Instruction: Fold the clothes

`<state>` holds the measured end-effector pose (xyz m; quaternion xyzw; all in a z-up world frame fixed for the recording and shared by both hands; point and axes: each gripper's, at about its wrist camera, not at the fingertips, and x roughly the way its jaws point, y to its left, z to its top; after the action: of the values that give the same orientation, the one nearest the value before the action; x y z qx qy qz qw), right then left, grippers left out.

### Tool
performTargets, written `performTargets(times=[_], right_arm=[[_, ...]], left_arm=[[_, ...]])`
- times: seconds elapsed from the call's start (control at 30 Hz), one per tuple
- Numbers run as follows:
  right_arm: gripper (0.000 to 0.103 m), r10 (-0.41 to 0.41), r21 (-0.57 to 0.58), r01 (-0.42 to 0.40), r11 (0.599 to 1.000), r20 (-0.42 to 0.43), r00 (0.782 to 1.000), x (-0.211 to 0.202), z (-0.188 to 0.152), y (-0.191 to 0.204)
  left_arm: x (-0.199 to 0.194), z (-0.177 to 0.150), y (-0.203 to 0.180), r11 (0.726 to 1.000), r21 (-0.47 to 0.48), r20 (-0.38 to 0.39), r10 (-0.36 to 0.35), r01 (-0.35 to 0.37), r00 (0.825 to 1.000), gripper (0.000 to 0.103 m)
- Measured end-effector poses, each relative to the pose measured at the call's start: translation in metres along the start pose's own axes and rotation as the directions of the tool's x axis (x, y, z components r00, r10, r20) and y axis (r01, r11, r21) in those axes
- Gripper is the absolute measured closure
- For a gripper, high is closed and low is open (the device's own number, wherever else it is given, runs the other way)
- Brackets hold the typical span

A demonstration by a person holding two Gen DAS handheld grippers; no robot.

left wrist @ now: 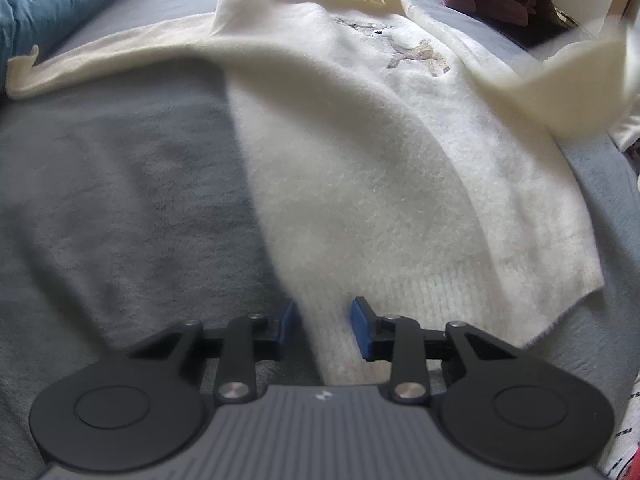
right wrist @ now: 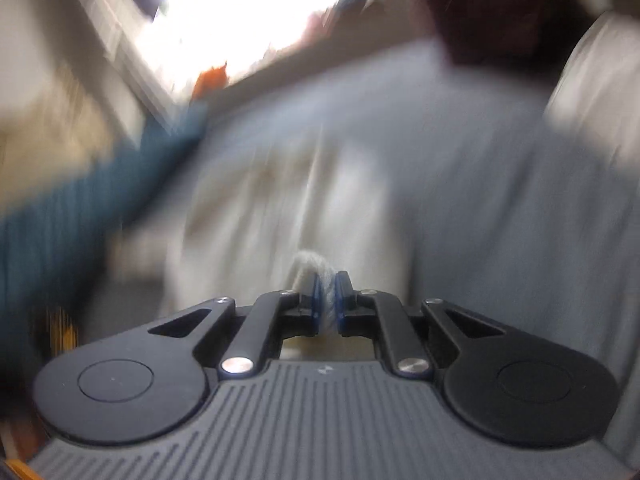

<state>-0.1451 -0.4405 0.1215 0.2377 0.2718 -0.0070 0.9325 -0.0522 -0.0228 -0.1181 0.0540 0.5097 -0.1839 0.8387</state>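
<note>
The left tool (left wrist: pixel 324 322) has its pads apart astride the ribbed hem of the cream sweater (left wrist: pixel 400 184), which lies spread on the grey bed cover (left wrist: pixel 112 200) ahead of it. The right tool (right wrist: pixel 327 294) is clamped on a bunch of the same knit. If the left pads close on too little hem, it may slip free as the right side lifts, skewing the fold. The sweater is fluffy, with an embroidered animal motif (left wrist: pixel 420 54) on the chest.

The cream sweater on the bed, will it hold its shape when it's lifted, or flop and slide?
The cream sweater probably flops: one sleeve already hangs limp from the lifted side. Its fuzzy knit looks grippy, so cloth bunched in the right gripper likely stays put. The hem between the left gripper pads should crumple easily.
</note>
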Motion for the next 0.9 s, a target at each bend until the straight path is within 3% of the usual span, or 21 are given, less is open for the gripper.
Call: performTargets(times=[0.03,0.07,0.1,0.13,0.17,0.2,0.23,0.3,0.37,0.43,0.5,0.6,0.67,0.77,0.9], right_arm=[[0.097,-0.031,0.010,0.030,0.999,0.111,0.993,-0.010,0.037,-0.009],[0.097,-0.076,0.008,0.076,0.997,0.218,0.973,-0.021,0.070,-0.016],[0.095,-0.139,0.000,0.146,0.989,0.313,0.940,-0.029,0.093,-0.021],[0.093,-0.199,-0.003,0.219,0.976,0.404,0.893,-0.037,0.117,-0.027],[0.084,-0.272,0.006,0.303,0.953,0.452,0.849,-0.040,0.131,-0.033],[0.057,-0.330,0.029,0.357,0.934,0.456,0.827,-0.041,0.137,-0.041],[0.045,-0.377,0.073,0.386,0.920,0.438,0.816,-0.041,0.138,-0.051],[0.041,-0.345,0.137,0.317,0.939,0.400,0.849,-0.041,0.116,-0.071],[0.041,-0.254,0.216,0.194,0.957,0.299,0.920,-0.032,0.077,-0.088],[0.041,-0.111,0.301,0.055,0.952,0.170,0.979,-0.017,0.030,-0.100],[0.042,0.010,0.365,-0.017,0.931,0.020,1.000,0.004,-0.021,-0.103],[0.044,0.119,0.419,-0.041,0.907,-0.161,0.980,0.037,-0.090,-0.094],[0.051,0.132,0.405,-0.023,0.914,-0.243,0.961,0.053,-0.119,-0.083],[0.083,0.178,0.444,-0.005,0.896,-0.349,0.920,0.074,-0.156,-0.068],[0.084,0.260,0.515,-0.034,0.856,-0.373,0.891,0.065,-0.183,-0.059]], left_arm=[[-0.001,0.000,-0.001,1.000,0.010,0.006,0.012,-0.012,1.000,0.070],[-0.002,0.001,-0.003,1.000,0.016,0.011,0.018,-0.018,1.000,0.070],[-0.003,0.001,-0.004,1.000,0.018,0.014,0.019,-0.019,1.000,0.070],[-0.003,0.002,-0.004,1.000,0.016,0.014,0.017,-0.017,1.000,0.070],[-0.003,0.002,-0.002,1.000,0.010,0.017,0.010,-0.010,1.000,0.070],[-0.003,0.002,-0.001,1.000,0.004,0.020,0.003,-0.004,1.000,0.069],[-0.002,0.002,0.001,1.000,-0.001,0.019,-0.004,0.004,1.000,0.068],[0.001,0.002,0.004,1.000,-0.011,0.009,-0.018,0.018,1.000,0.067],[0.004,0.002,0.009,0.999,-0.024,0.000,-0.035,0.035,0.999,0.066],[0.007,0.002,0.014,0.998,-0.039,-0.007,-0.054,0.054,0.998,0.064],[0.008,0.005,0.021,0.995,-0.075,-0.007,-0.071,0.070,0.997,0.064],[0.010,0.009,0.029,0.988,-0.124,-0.002,-0.089,0.088,0.996,0.064],[0.013,0.011,0.032,0.982,-0.155,0.009,-0.103,0.104,0.995,0.066],[0.018,0.008,0.035,0.970,-0.207,0.031,-0.121,0.124,0.992,0.073],[0.015,-0.003,0.028,0.971,-0.204,0.050,-0.117,0.125,0.992,0.081]])
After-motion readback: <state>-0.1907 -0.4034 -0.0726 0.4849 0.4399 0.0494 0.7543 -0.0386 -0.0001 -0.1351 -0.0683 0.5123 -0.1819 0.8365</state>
